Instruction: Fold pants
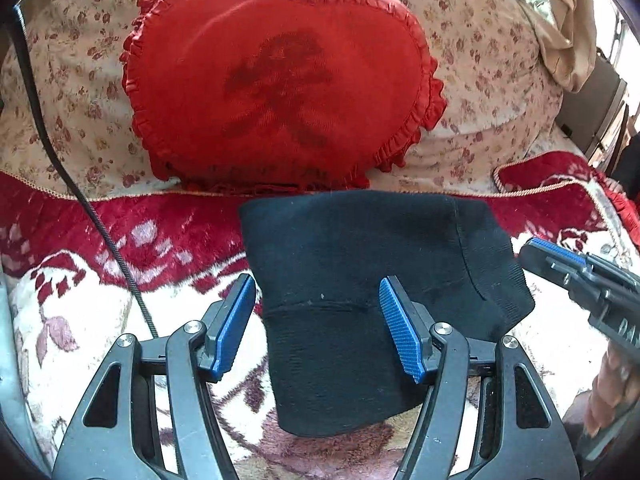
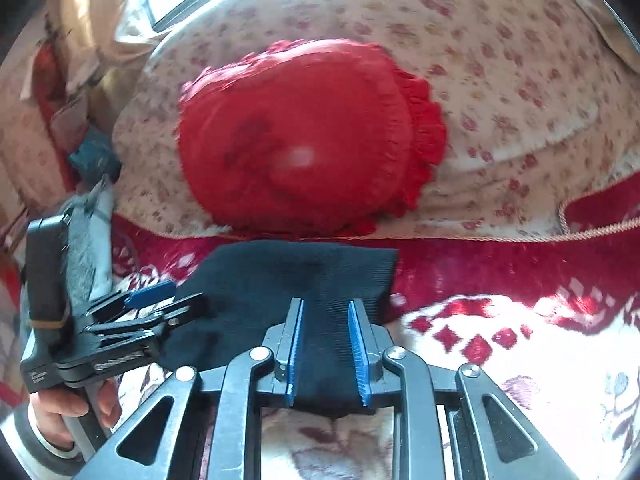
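Black knit pants [image 1: 352, 280], already folded into a compact bundle, lie on our red-and-cream plush blanket [image 1: 80, 288], just in front of a red heart-shaped ruffled cushion [image 1: 280, 84] that leans against a floral quilt [image 1: 480, 40]. Our left gripper [image 1: 318, 320] hovers over the near part of the pants with its blue-padded fingers [image 1: 400, 336] spread wide, gripping nothing. Our right gripper [image 2: 326, 344] sits over the near right part of the bundle; its fingers are only partly apart, with dark fabric showing between them, and the right wrist view is blurred, so we cannot tell whether any cloth is pinched. In that same view the left gripper [image 2: 156, 300] appears at the pants' left edge, held by our left hand [image 2: 64, 404]. A black cable [image 1: 80, 196] trails across the blanket on the left.
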Demonstrator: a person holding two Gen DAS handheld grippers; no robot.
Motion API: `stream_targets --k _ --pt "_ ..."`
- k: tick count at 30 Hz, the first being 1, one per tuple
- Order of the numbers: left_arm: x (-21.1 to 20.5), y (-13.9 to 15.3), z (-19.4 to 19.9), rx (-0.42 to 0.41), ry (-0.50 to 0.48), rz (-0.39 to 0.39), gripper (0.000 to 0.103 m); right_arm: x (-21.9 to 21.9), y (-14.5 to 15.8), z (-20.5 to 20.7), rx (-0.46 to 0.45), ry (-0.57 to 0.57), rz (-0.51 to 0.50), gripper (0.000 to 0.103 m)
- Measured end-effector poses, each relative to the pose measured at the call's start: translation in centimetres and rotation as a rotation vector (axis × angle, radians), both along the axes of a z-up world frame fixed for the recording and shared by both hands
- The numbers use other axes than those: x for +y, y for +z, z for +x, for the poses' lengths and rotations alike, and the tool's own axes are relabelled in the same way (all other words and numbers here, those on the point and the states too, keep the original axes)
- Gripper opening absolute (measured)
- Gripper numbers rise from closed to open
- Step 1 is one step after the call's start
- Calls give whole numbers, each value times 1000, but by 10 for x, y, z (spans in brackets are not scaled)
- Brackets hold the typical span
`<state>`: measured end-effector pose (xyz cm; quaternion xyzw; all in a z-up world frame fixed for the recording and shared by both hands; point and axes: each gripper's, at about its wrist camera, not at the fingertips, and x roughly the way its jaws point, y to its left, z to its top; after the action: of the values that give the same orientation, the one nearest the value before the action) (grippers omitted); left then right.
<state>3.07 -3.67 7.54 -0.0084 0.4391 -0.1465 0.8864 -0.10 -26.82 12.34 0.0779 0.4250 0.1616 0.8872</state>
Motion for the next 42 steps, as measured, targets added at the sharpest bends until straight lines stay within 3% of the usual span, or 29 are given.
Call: stream_targets --k 6,11,17,24,42 --pt "-8 -19 -2 11 23 30 64 25 -43 -2 90 9 -59 19" --pt "-11 2 -17 -70 40 113 64 26 -17 -8 37 -8 -37 19" --pt "-3 37 -43 -166 92 128 65 32 18 -14 -51 -82 -85 21" --pt "13 56 -75 -186 147 111 68 36 44 -45 -129 -112 -96 38" --pt "27 68 -114 -226 194 112 68 45 49 -80 -104 -92 -69 40"
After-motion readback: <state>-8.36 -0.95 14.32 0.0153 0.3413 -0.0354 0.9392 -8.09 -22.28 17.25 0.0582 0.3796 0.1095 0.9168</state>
